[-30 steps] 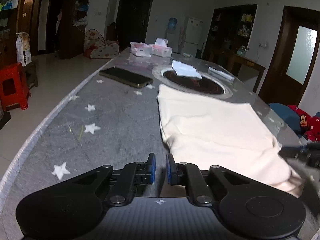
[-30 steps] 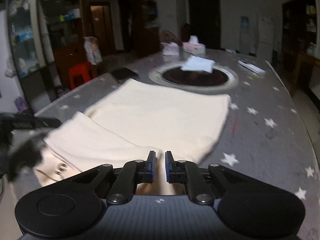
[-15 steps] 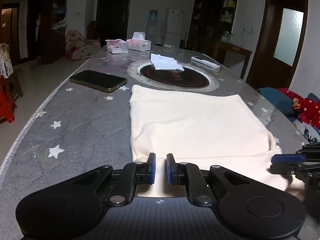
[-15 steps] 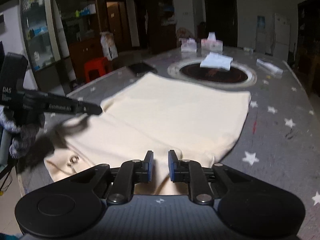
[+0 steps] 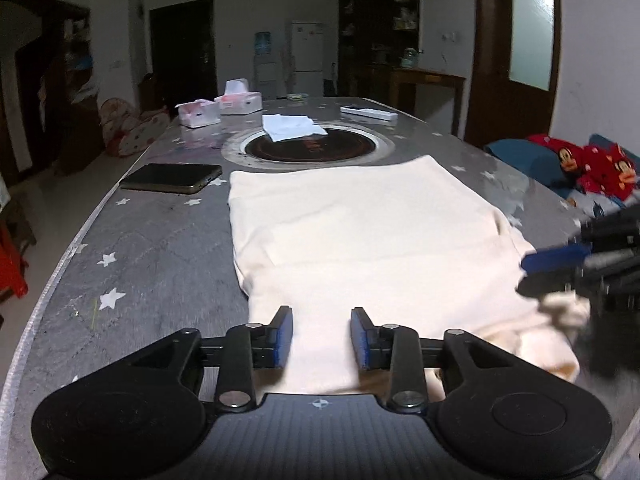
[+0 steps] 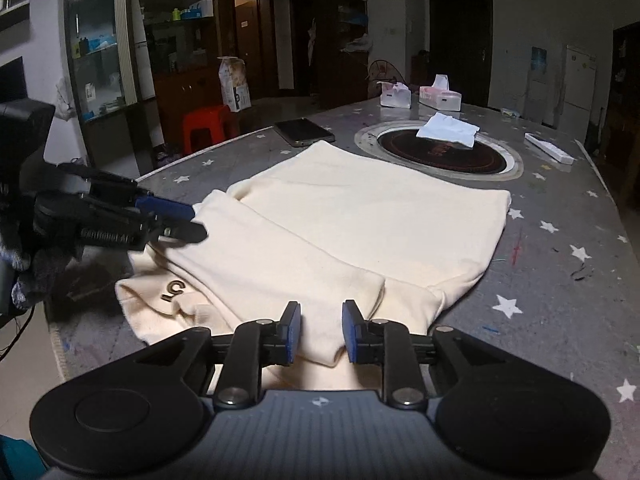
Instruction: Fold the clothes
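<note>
A cream garment (image 5: 360, 240) lies folded flat on the grey star-patterned table (image 5: 160, 260); in the right wrist view the same garment (image 6: 360, 216) shows a small metal logo at its near left corner. My left gripper (image 5: 322, 338) is over the garment's near edge, and its jaws are opening with cloth lying between the blue pads, not pinched. My right gripper (image 6: 322, 334) is at the near right corner, its jaws also opening around a loose hump of cloth. Each gripper shows in the other's view: the right gripper (image 5: 548, 274) and the left gripper (image 6: 180, 220).
A dark phone (image 5: 172, 178) lies left of the garment. Beyond it is a round inset hotplate (image 5: 312, 146) with a white cloth (image 5: 292, 128) on it, then tissue boxes (image 5: 238, 102) and a white remote (image 5: 368, 114). A red stool (image 6: 208, 124) stands off the table's left side.
Both pairs of jaws have gone from nearly shut to apart. My left gripper slid right from beside the garment to over its near edge and rolled level. The right gripper hardly moved.
</note>
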`<state>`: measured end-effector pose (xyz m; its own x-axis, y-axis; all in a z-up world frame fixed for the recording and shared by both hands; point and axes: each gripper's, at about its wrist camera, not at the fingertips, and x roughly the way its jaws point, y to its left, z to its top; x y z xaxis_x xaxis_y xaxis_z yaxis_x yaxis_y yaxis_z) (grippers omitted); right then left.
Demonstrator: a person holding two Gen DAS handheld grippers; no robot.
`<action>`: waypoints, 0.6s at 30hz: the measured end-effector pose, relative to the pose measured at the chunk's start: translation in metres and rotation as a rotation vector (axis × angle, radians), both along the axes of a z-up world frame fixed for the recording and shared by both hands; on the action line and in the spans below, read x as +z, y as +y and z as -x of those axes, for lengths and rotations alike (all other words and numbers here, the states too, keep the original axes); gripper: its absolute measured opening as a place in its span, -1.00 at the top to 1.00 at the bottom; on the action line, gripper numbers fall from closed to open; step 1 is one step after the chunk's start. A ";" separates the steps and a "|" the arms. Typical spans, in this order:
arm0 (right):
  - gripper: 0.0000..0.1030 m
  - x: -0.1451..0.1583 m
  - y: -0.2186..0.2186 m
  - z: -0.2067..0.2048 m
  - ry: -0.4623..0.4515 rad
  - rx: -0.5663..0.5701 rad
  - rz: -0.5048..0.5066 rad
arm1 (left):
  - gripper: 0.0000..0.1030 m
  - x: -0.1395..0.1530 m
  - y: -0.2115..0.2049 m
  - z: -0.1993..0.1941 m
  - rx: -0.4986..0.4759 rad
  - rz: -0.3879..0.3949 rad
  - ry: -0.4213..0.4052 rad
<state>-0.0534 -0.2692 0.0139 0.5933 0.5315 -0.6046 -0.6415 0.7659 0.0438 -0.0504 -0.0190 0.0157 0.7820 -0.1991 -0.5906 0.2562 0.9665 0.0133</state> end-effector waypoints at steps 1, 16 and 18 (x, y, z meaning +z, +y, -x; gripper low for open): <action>0.57 0.002 0.000 0.003 -0.004 0.003 0.000 | 0.26 0.001 -0.001 0.003 -0.004 0.001 -0.002; 0.36 -0.004 0.005 0.025 -0.028 -0.014 0.022 | 0.15 -0.003 -0.006 0.032 -0.028 -0.046 -0.025; 0.36 -0.007 0.004 0.025 -0.026 -0.020 0.025 | 0.15 0.000 -0.004 0.036 -0.030 -0.048 -0.030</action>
<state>-0.0786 -0.2648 0.0070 0.6193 0.5044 -0.6017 -0.6266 0.7793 0.0083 -0.0860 -0.0235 0.0156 0.7937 -0.1950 -0.5763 0.2841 0.9564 0.0676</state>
